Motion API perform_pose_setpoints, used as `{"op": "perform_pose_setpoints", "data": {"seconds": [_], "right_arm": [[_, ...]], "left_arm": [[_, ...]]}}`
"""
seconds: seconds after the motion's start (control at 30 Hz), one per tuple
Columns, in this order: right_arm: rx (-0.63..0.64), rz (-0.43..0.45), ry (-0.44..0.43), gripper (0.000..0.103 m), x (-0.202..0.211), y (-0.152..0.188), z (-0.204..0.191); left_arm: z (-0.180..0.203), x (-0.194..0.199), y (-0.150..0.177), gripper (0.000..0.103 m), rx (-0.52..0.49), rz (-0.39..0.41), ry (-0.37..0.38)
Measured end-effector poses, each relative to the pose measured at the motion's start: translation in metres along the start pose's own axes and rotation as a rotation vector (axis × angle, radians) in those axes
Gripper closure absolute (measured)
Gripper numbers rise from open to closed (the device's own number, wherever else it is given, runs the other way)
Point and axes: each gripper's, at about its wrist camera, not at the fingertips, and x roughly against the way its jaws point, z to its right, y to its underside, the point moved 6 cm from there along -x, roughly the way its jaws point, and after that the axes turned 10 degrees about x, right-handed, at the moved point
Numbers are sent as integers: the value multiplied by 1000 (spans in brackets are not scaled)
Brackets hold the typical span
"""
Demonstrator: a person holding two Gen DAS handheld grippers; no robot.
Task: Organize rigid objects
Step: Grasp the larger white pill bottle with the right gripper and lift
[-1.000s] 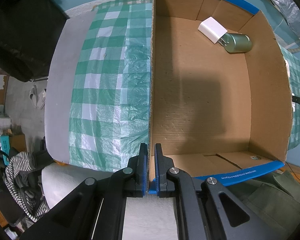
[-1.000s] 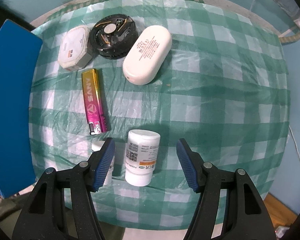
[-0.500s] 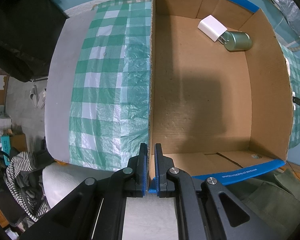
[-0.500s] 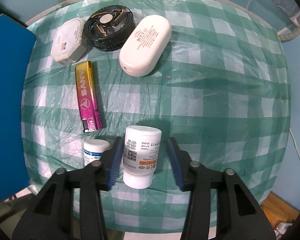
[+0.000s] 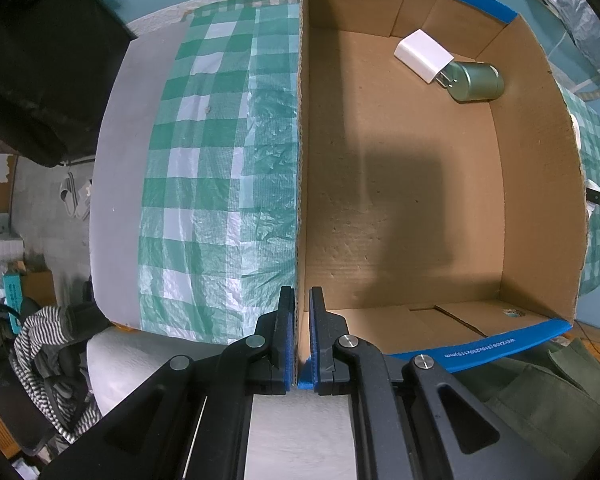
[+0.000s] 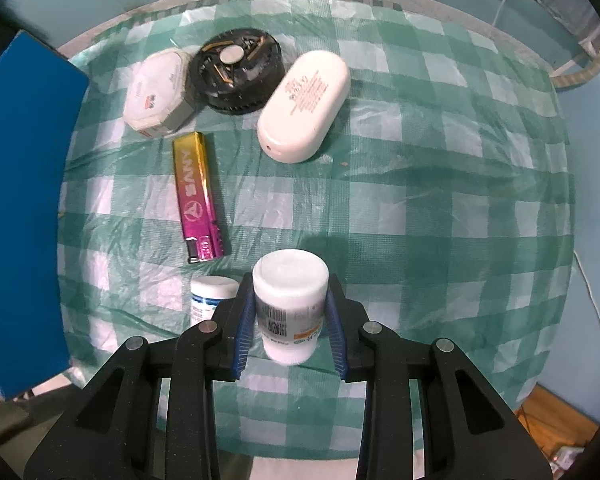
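Observation:
My right gripper [image 6: 290,300] points down over the green checked cloth and is shut on a white pill bottle [image 6: 290,272], its blue pads pressing both sides; the bottle looks lifted off the cloth. A smaller white bottle with a blue label [image 6: 212,292] stands just left of it. In the left wrist view, my left gripper [image 5: 298,300] is shut on the near left wall of an open cardboard box [image 5: 400,200]. A white charger [image 5: 422,55] and a green tin [image 5: 478,82] lie in the box's far right corner.
On the cloth beyond the bottle lie a pink and gold lighter [image 6: 198,196], a white oval case [image 6: 304,106], a black round fan [image 6: 236,68] and a white octagonal box [image 6: 160,94]. The box's blue outer side [image 6: 20,220] stands at the left.
The right jaws closed from wide apart onto the white pill bottle, which now sits higher and closer to the camera. The left gripper and the box have not moved.

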Motion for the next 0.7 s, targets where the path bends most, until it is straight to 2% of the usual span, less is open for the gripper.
{"op": "perform_pose_setpoints", "data": {"seconds": [0.5, 0.7], "right_arm": [[46, 63, -24, 72, 44, -22, -19], [79, 93, -44, 72, 61, -39, -39]], "left_arm": [[0, 0, -1, 96, -1, -1, -1], [0, 0, -1, 96, -1, 0, -1]]}}
